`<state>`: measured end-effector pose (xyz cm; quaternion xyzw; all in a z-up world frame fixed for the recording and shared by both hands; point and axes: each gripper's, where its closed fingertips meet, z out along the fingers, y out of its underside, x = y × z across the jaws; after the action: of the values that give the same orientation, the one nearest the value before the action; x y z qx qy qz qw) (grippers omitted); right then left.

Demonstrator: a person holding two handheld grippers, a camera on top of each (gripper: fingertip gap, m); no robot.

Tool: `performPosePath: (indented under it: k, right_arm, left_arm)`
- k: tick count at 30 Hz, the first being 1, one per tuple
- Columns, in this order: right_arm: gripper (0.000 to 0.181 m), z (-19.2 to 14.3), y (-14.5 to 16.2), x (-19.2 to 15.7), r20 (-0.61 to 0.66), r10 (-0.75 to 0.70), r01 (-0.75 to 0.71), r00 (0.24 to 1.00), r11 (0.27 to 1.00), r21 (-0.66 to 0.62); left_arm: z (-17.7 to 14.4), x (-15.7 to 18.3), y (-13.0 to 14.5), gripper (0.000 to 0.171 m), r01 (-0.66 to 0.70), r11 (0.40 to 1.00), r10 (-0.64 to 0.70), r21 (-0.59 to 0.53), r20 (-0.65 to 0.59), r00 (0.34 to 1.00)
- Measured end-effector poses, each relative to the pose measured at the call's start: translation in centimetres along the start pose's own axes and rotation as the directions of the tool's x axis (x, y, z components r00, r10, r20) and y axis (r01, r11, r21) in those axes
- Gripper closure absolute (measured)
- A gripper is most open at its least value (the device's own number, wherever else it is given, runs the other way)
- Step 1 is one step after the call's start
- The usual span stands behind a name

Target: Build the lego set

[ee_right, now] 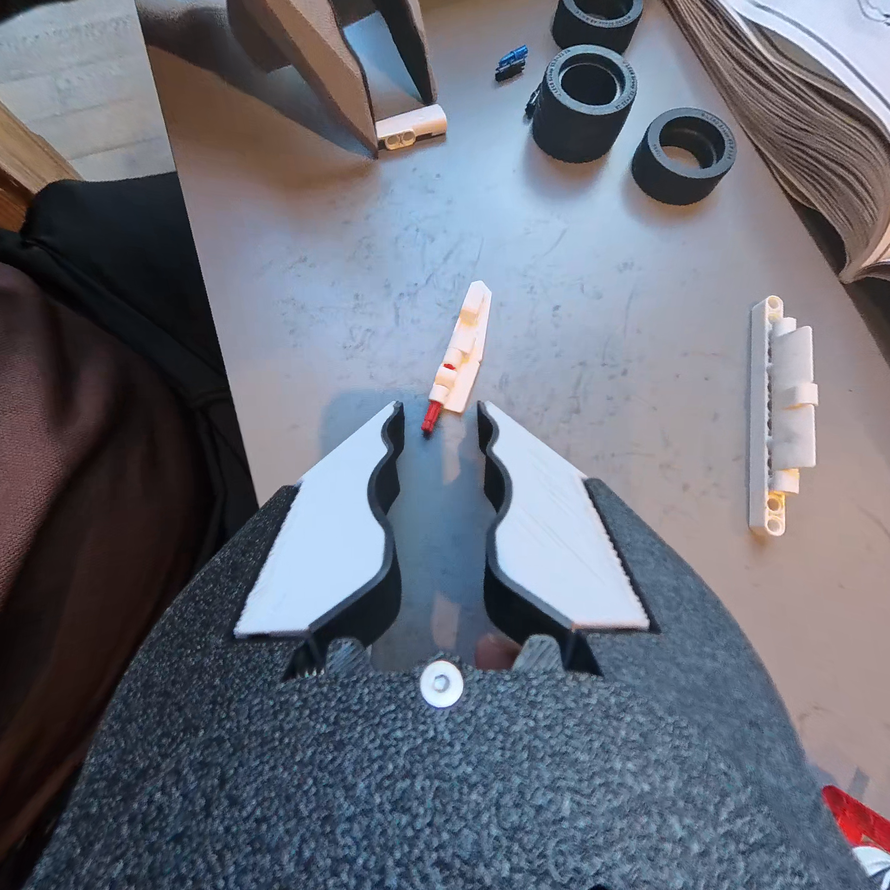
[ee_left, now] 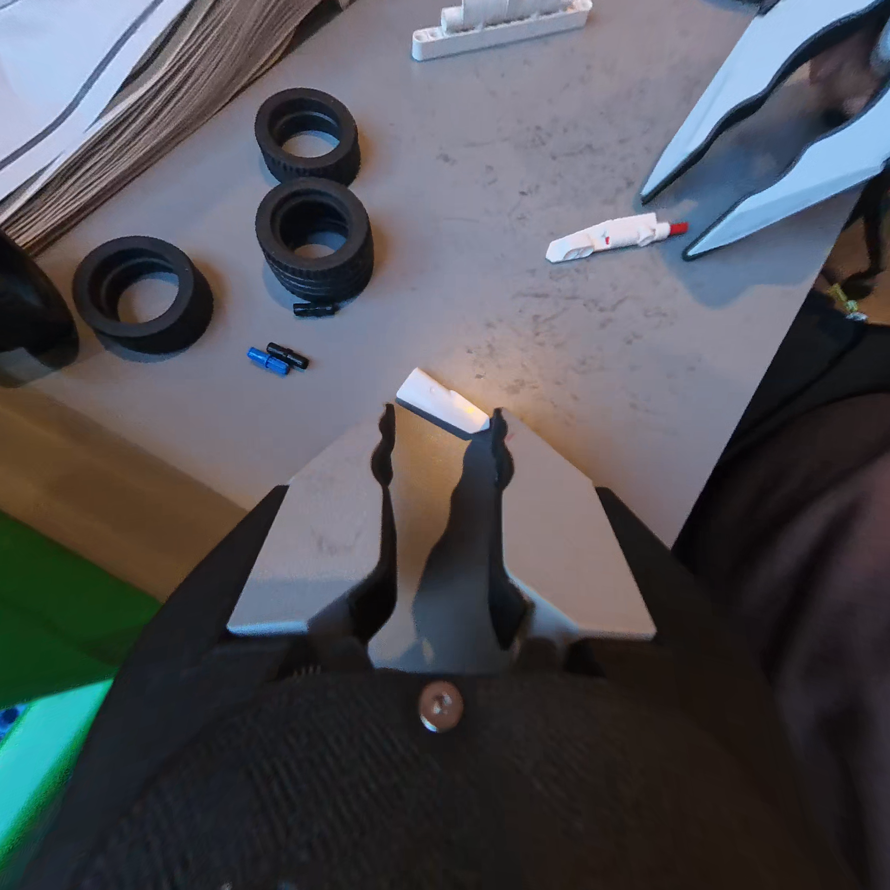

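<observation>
Grey table (ee_right: pixel 602 269) is shared by two spread, empty tools: the right hand-held gripper (ee_right: pixel 440 409) should be centred over the red-pinned white piece (ee_right: pixel 464 351) before closing, while the left hand-held gripper (ee_left: pixel 442 416) straddles a white beam (ee_left: pixel 440 404).

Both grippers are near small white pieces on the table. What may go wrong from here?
1. The left gripper touches the short white piece only at one end; closing might push it away.
2. The right gripper is open around the red pin of the white assembly; gripping the pin alone might pull it out.
</observation>
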<state>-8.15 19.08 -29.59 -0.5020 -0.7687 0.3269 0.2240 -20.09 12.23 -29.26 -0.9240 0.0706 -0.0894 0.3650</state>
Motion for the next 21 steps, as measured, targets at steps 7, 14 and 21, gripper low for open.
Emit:
performPosePath:
  k: [7, 14, 21]
  right_arm:
    - [0.152, 0.06, 0.08, 0.1, 0.026, 0.031, -0.031, 0.999, 1.0, -0.002]
    - [0.154, 0.29, -0.17, -0.07, 0.043, 0.023, -0.023, 0.999, 1.0, -0.001]
    - [0.165, 0.76, -0.64, -0.16, 0.053, 0.022, -0.022, 0.998, 1.0, -0.001]
  left_arm:
    - [-0.03, 0.27, -0.08, 0.133, 0.036, 0.997, -0.035, 0.061, -0.017, 0.999]
    - [0.38, 0.33, 0.01, 0.135, -0.074, 0.996, 0.071, 0.04, 0.074, 0.995]
    - [0.53, 0.64, -0.16, 0.131, -0.067, 0.997, 0.065, 0.044, 0.046, 0.997]
